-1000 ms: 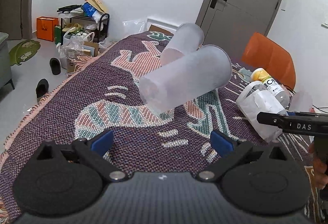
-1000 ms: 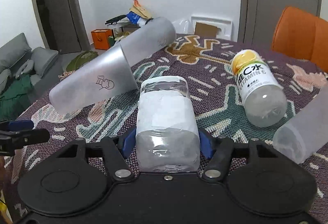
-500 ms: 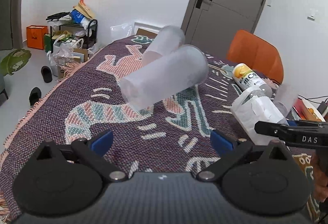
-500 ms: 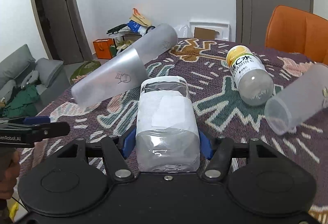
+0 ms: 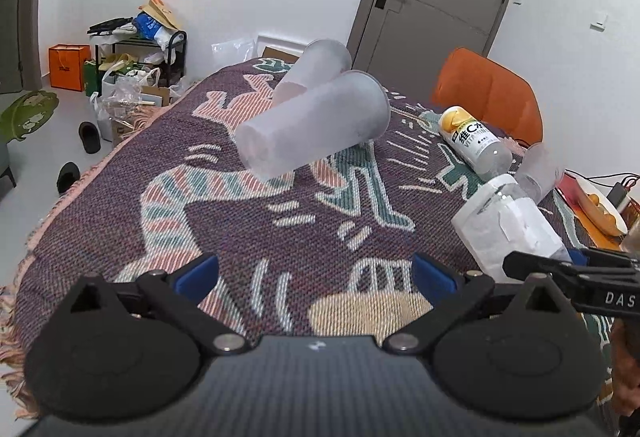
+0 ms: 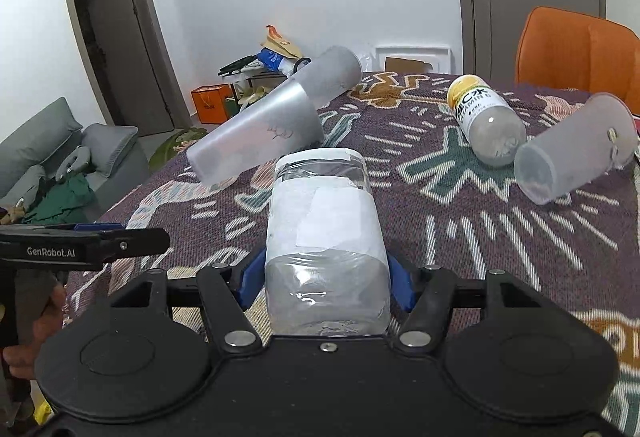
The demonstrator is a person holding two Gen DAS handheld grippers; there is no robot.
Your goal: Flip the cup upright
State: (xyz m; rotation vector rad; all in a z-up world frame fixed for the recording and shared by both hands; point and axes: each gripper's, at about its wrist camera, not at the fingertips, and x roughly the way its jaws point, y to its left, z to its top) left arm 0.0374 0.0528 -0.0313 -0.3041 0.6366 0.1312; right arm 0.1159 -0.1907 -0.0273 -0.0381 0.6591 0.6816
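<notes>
Two frosted plastic cups lie on their sides, one leaning on the other, on the patterned cloth: the nearer cup point(image 5: 316, 127) point(image 6: 256, 141) and the farther cup point(image 5: 316, 67) point(image 6: 332, 77). A third frosted cup point(image 6: 576, 147) point(image 5: 538, 171) lies on its side at the right. My left gripper point(image 5: 316, 273) is open and empty, well short of the cups. My right gripper point(image 6: 326, 277) is shut on a clear bottle with a white label point(image 6: 324, 233) point(image 5: 508, 225), held lying along the fingers above the cloth.
A yellow-capped vitamin drink bottle point(image 6: 484, 117) point(image 5: 474, 139) lies on the cloth beside the third cup. An orange chair point(image 5: 488, 93) stands at the far right edge. A plate with fruit point(image 5: 600, 203) sits at the right. The table's left edge point(image 5: 96, 173) drops to the floor.
Both grippers have drawn back and risen, so the cups look farther away. The right gripper still holds the bottle. The cups have not moved.
</notes>
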